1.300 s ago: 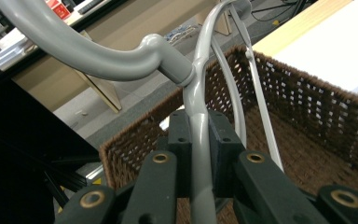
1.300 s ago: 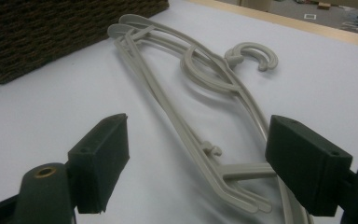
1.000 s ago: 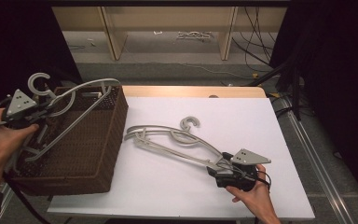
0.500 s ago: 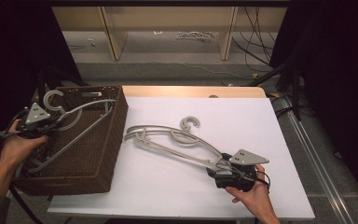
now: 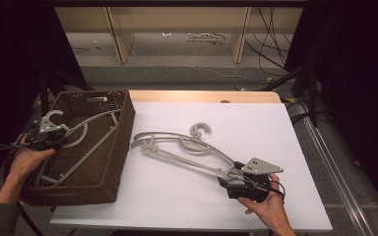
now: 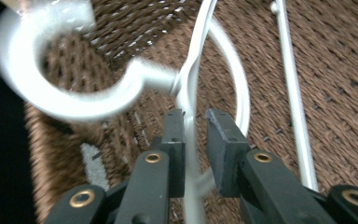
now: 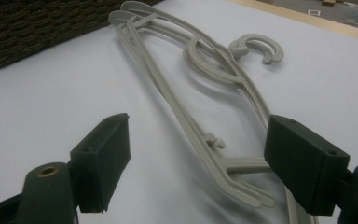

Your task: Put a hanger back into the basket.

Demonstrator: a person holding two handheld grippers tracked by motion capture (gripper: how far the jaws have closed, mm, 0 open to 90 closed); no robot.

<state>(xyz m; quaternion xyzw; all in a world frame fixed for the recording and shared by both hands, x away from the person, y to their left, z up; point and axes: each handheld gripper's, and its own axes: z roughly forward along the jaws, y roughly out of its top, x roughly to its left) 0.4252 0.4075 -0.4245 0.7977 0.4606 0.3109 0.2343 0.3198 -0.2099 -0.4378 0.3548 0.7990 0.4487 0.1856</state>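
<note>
Two tongs at work: left tongs (image 6: 195, 122) low inside the wicker basket (image 5: 109, 162), jaws just opening, slightly parted around the white hanger (image 6: 192, 88) lying there. Right tongs (image 7: 198, 158) spread wide, ungripping, astride the grey hangers (image 5: 187, 150) stacked on the white table (image 5: 177, 196).

A white table (image 5: 226, 211) (wooden-edged), cables (image 5: 270, 29) on the floor behind.

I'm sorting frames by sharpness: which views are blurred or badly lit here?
Left gripper view: the hanger hook is smeared and glaring white, while the wicker basket weave stays fairly crisp. Right gripper view: hangers on the table sharp, evenly lit, near jaws slightly soft. High view: white table bright, surroundings nearly black.
</note>
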